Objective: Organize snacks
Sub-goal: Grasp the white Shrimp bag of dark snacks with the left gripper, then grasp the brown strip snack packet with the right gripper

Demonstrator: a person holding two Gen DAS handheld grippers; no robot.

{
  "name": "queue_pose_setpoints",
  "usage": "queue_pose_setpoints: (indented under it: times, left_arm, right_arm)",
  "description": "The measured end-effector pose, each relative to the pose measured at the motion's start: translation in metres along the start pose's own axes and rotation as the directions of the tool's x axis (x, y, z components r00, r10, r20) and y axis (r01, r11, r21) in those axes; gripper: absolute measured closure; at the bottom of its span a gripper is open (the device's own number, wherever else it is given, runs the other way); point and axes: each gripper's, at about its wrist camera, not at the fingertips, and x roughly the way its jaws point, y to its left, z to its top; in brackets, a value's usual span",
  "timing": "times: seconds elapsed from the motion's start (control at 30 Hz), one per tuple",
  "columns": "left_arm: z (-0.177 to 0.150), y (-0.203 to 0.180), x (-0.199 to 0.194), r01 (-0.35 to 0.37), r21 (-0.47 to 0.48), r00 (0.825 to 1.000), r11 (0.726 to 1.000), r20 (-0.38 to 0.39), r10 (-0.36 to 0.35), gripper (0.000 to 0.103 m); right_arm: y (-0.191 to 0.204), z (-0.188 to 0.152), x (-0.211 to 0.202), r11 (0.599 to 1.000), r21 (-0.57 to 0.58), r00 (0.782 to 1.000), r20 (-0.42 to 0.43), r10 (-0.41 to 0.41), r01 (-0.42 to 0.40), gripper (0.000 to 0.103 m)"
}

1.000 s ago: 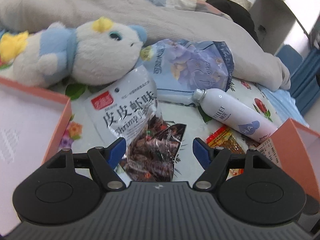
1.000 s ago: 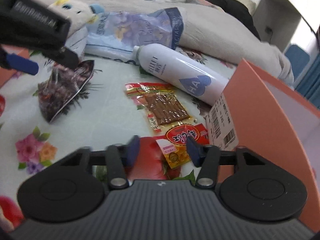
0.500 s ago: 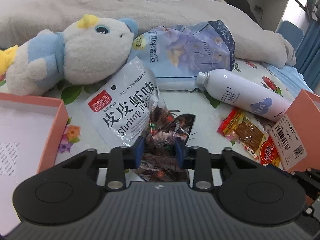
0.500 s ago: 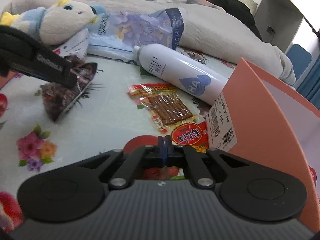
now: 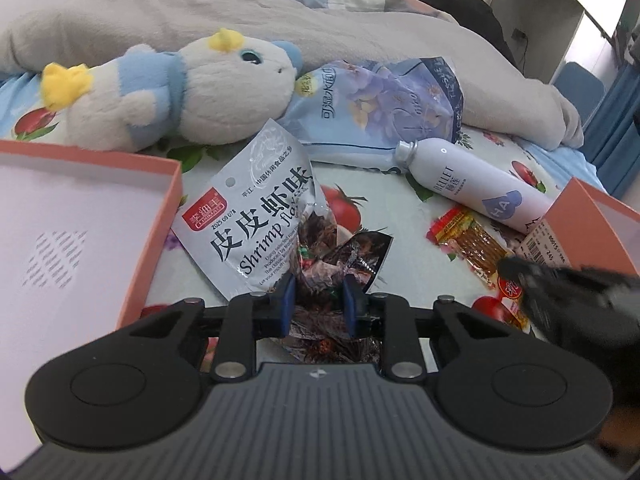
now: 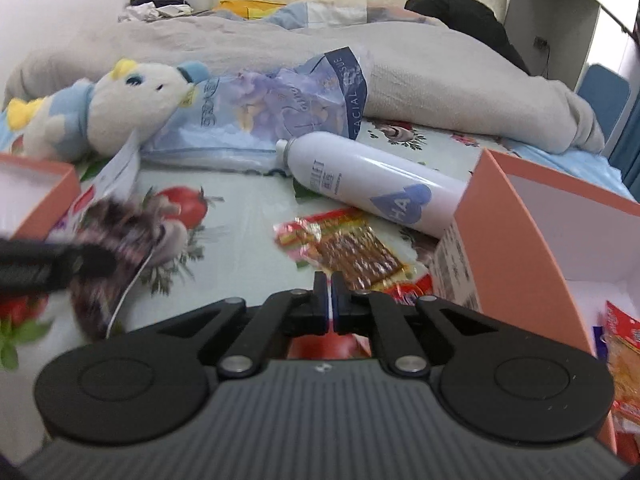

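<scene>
A grey shrimp snack bag [image 5: 256, 216] with a dark clear lower half lies tilted on the fruit-print bedsheet. My left gripper [image 5: 316, 300] has its blue pads pressed on that dark lower end, jaws still closing. In the right wrist view the bag [image 6: 120, 216] and the left gripper [image 6: 92, 260] are blurred at the left. My right gripper [image 6: 330, 300] is shut on the near edge of a red spicy-strip packet [image 6: 352, 248]. That packet [image 5: 476, 244] lies beside the right orange box [image 5: 592, 216], where the right gripper [image 5: 516, 280] shows as a dark blur.
The right orange box [image 6: 520, 240] holds red snack packs [image 6: 620, 340]. Another orange box [image 5: 152, 220] stands open at the left. A white bottle [image 5: 472, 188], a blue tissue pack [image 5: 380, 104] and a plush toy [image 5: 192, 92] lie behind, against a grey blanket.
My left jaws closed from wide open onto the shrimp bag and drew back with it. My right jaws closed on the red packet's edge, then the gripper rose a little.
</scene>
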Motion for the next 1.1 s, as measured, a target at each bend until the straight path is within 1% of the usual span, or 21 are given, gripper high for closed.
queue_pose_setpoints:
  times: [0.03, 0.07, 0.1, 0.2, 0.27, 0.3, 0.33, 0.37, 0.47, 0.5, 0.57, 0.6, 0.63, 0.67, 0.73, 0.9, 1.1]
  left_arm:
    - [-0.001, 0.002, -0.002, 0.002, -0.008, 1.0, 1.0, 0.0, -0.002, 0.075]
    - [-0.003, 0.004, -0.003, 0.004, -0.014, 1.0, 1.0, -0.001, -0.004, 0.075]
    - [-0.003, 0.005, -0.004, 0.006, -0.017, 1.0, 1.0, -0.001, -0.006, 0.075]
    - [-0.006, 0.01, -0.006, 0.012, -0.03, 1.0, 0.999, -0.003, -0.012, 0.075]
    - [-0.008, 0.012, -0.006, 0.016, -0.036, 1.0, 0.999, -0.004, -0.016, 0.075]
    - [-0.009, 0.013, -0.007, 0.018, -0.04, 1.0, 0.999, -0.004, -0.018, 0.075]
    - [-0.009, 0.014, -0.007, 0.02, -0.043, 1.0, 0.999, -0.005, -0.02, 0.075]
    - [-0.009, 0.015, -0.006, 0.022, -0.047, 1.0, 0.999, -0.005, -0.022, 0.075]
    - [-0.011, 0.016, -0.005, 0.025, -0.048, 1.0, 0.999, -0.008, -0.025, 0.075]
    - [-0.011, 0.016, -0.004, 0.026, -0.049, 1.0, 0.998, -0.008, -0.026, 0.075]
    - [-0.011, 0.017, -0.003, 0.029, -0.055, 1.0, 0.998, -0.008, -0.03, 0.075]
    - [-0.012, 0.017, -0.003, 0.031, -0.058, 0.999, 0.998, -0.008, -0.031, 0.075]
    - [-0.012, 0.018, -0.002, 0.033, -0.061, 0.999, 0.998, -0.008, -0.033, 0.075]
    - [-0.012, 0.018, -0.002, 0.036, -0.065, 0.999, 0.997, -0.01, -0.036, 0.075]
    - [-0.012, 0.019, -0.003, 0.041, -0.068, 0.999, 0.997, -0.01, -0.041, 0.075]
    - [-0.014, 0.022, -0.005, 0.045, -0.07, 0.999, 0.997, -0.011, -0.046, 0.075]
    - [-0.018, 0.025, -0.013, 0.044, -0.084, 0.999, 0.995, -0.009, -0.045, 0.075]
  right_arm:
    - [0.001, 0.004, 0.005, 1.0, 0.006, 1.0, 0.0, -0.001, 0.001, 0.075]
    - [0.001, 0.008, 0.01, 1.0, 0.015, 1.0, 0.003, 0.009, -0.009, 0.063]
    - [0.001, 0.011, 0.014, 0.999, 0.025, 1.0, 0.009, 0.021, -0.021, 0.048]
    - [0.003, 0.018, 0.032, 1.0, 0.021, 1.0, -0.004, 0.013, -0.013, 0.047]
    - [0.002, 0.023, 0.045, 0.999, 0.041, 1.0, -0.023, 0.012, -0.011, 0.047]
    - [0.0, 0.025, 0.049, 0.999, 0.053, 1.0, -0.025, 0.013, -0.011, 0.041]
    - [-0.001, 0.027, 0.053, 0.997, 0.07, 1.0, -0.021, 0.016, -0.014, 0.027]
    - [-0.002, 0.029, 0.056, 0.997, 0.079, 1.0, -0.014, 0.019, -0.018, 0.021]
    - [-0.001, 0.034, 0.066, 0.995, 0.071, 0.998, -0.013, 0.069, -0.068, 0.019]
    - [0.0, 0.035, 0.069, 0.996, 0.059, 0.997, -0.017, 0.072, -0.071, 0.019]
    - [0.002, 0.035, 0.078, 0.998, 0.042, 0.999, -0.036, 0.037, -0.036, 0.019]
    - [0.0, 0.034, 0.084, 0.997, 0.067, 0.997, -0.055, 0.047, -0.044, 0.019]
    - [-0.003, 0.032, 0.09, 0.992, 0.111, 0.994, -0.078, 0.075, -0.066, 0.018]
    - [-0.006, 0.03, 0.09, 0.986, 0.148, 0.994, -0.06, 0.092, -0.083, 0.016]
    - [-0.007, 0.029, 0.089, 0.981, 0.169, 0.992, -0.057, 0.11, -0.1, 0.015]
    - [0.001, 0.024, 0.081, 0.976, 0.152, 0.983, -0.074, 0.166, -0.153, 0.014]
    - [0.004, 0.014, 0.062, 0.947, 0.207, 0.961, -0.081, 0.266, -0.244, 0.015]
